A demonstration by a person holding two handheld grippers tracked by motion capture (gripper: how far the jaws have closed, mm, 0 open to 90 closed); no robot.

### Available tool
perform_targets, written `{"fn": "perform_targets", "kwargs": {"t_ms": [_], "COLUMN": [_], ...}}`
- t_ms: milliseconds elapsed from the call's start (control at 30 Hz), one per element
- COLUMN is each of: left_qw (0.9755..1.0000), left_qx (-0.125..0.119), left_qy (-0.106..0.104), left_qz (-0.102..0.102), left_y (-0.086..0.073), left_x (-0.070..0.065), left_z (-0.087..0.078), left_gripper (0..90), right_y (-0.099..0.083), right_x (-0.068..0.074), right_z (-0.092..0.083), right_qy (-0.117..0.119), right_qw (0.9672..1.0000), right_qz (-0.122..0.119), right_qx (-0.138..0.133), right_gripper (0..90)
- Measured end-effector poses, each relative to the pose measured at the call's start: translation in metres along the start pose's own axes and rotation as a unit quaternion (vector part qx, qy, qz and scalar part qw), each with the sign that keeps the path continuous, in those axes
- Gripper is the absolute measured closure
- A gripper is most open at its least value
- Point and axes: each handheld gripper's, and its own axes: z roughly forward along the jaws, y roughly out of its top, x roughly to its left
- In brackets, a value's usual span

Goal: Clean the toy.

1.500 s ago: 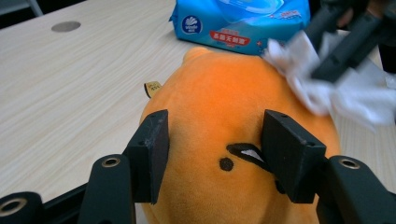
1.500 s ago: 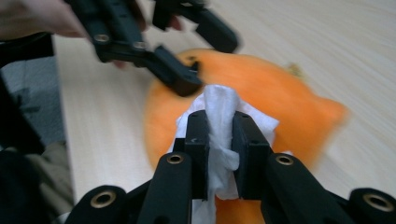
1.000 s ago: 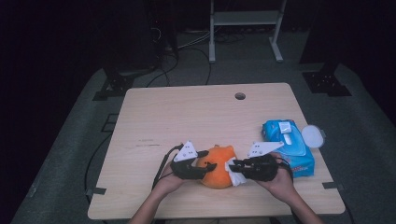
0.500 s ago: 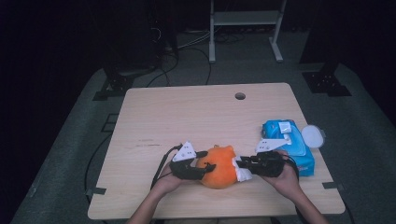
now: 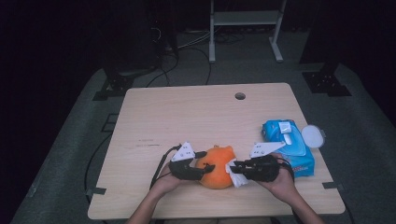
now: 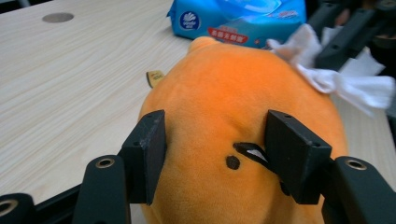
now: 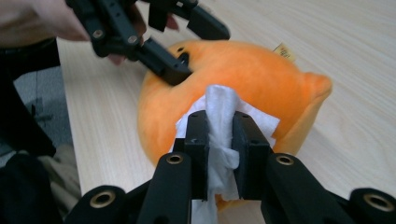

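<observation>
An orange plush toy (image 5: 217, 167) lies near the table's front edge, between both hands. My left gripper (image 5: 201, 168) is shut on the plush toy (image 6: 233, 116), its two black pads (image 6: 150, 154) pressing into the soft sides. My right gripper (image 5: 237, 168) is shut on a white wipe (image 7: 219, 135), and the wipe rests against the plush toy's (image 7: 252, 74) orange surface. In the right gripper view the left gripper (image 7: 180, 65) bites the toy from the far side. The wipe (image 6: 345, 77) shows at the toy's right edge in the left gripper view.
A blue pack of wet wipes (image 5: 288, 144) lies at the right of the table, with a round white lid (image 5: 312, 136) beside it. A cable hole (image 5: 240, 96) sits near the table's far edge. The wooden table (image 5: 187, 116) stretches bare behind the toy.
The right gripper with the wipe has shifted slightly along the toy's right side. The left gripper and the toy stay where they were.
</observation>
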Motion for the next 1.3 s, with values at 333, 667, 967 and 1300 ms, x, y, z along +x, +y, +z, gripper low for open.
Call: {"fn": "perform_targets", "kwargs": {"t_ms": [333,667,967,1300], "left_qw": [0.9995,0.9994,0.9996,0.9981], "left_qx": [-0.003,0.002,-0.003,0.014], "left_qy": [-0.014,-0.010,-0.028,-0.019], "left_qz": [0.029,0.033,0.011,0.057], "left_y": [0.011,0.008,0.013,0.013], "left_x": [-0.016,-0.022,-0.018,-0.032], "left_z": [0.002,0.007,0.002,0.006], "left_gripper": [32.0,31.8,23.0,33.0], "right_y": [-0.002,0.006,-0.001,0.010], "right_x": [-0.016,-0.004,-0.017,-0.006], "right_z": [-0.002,-0.003,-0.008,-0.006], "right_qy": [-0.019,-0.005,-0.009,-0.009], "right_qw": [0.9994,0.9998,0.9990,0.9996], "right_qz": [0.026,0.012,0.044,0.022], "right_qx": [-0.011,-0.014,-0.007,-0.015], "right_gripper": [76.6,76.7,76.6,76.9]}}
